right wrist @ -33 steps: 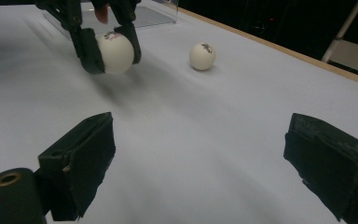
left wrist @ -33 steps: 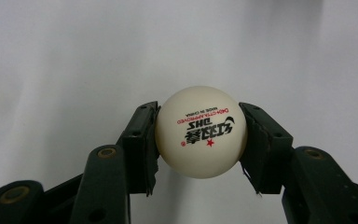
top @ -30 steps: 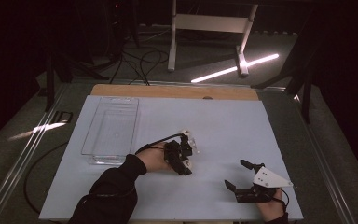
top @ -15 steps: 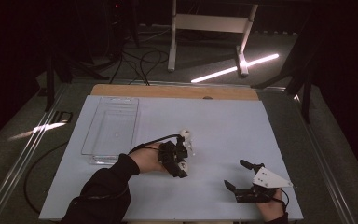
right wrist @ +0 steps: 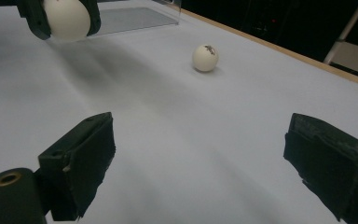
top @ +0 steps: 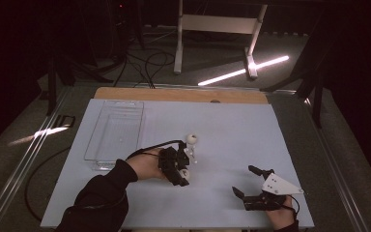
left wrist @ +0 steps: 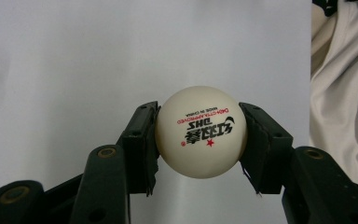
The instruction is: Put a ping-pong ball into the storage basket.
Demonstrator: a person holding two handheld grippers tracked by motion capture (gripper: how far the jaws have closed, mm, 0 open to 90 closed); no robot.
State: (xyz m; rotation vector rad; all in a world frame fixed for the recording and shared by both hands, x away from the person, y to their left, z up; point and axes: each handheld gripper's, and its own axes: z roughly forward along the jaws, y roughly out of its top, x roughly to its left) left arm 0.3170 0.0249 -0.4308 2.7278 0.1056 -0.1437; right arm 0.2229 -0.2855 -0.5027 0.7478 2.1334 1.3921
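My left gripper (top: 182, 173) is shut on a white table-tennis ball (left wrist: 200, 131) with red and black print, held just above the pale table sheet (top: 232, 130). The same held ball (right wrist: 67, 18) shows at the top left of the right gripper view. A second white ball (top: 192, 139) lies loose on the sheet just beyond the left gripper, also seen as the ball (right wrist: 205, 57) in the right gripper view. My right gripper (top: 245, 181) rests near the front right of the sheet, open, with nothing between its pads (right wrist: 81, 163).
A clear plastic tray (top: 95, 130) stands at the left of the sheet, beyond my left hand. A wooden strip (top: 174, 94) runs along the far edge. A white stand (top: 217, 24) and cables are on the floor behind the table.
My left gripper has lifted slightly with the ball and drifted left and nearer to the person, which uncovers the loose ball. The right gripper has stayed put.
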